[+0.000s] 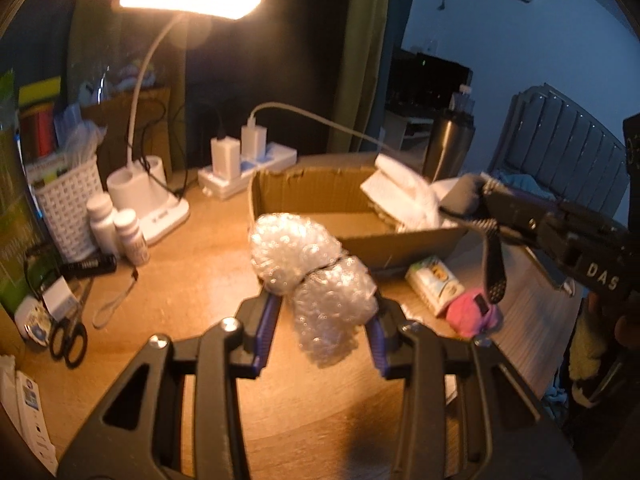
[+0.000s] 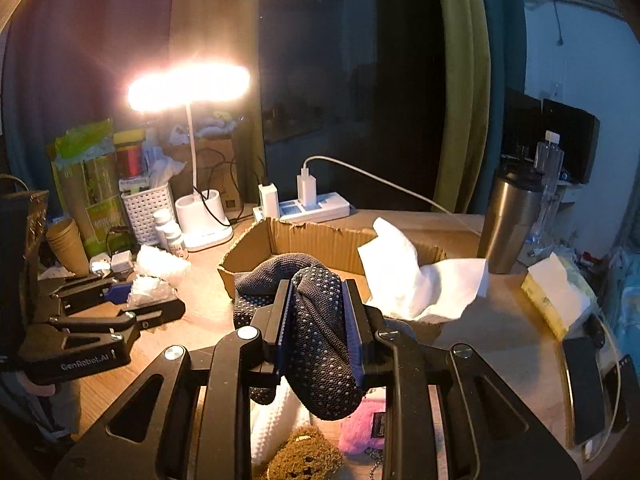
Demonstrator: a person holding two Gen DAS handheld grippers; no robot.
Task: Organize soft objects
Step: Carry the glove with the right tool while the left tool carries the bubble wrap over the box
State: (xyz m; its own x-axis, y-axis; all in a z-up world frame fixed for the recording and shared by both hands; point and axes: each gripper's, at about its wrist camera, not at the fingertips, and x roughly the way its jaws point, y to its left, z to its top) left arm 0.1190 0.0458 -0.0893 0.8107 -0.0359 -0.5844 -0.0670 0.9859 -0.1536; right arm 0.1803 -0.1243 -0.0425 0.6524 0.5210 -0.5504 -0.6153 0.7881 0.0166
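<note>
"GenRobot.AI" on left gripper (image 2: 138,298)

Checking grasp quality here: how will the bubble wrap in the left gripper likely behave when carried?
The bubble wrap, pinched in the left gripper, probably compresses easily: it bulges either side. It looks light and holds its wad shape, and may slip.

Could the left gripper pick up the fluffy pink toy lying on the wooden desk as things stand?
Probably not yet. The left gripper is already shut on a wad of clear bubble wrap, so its jaws are full. The fluffy pink toy lies uncovered on the desk, so the way looks free once the wrap is released.
</note>
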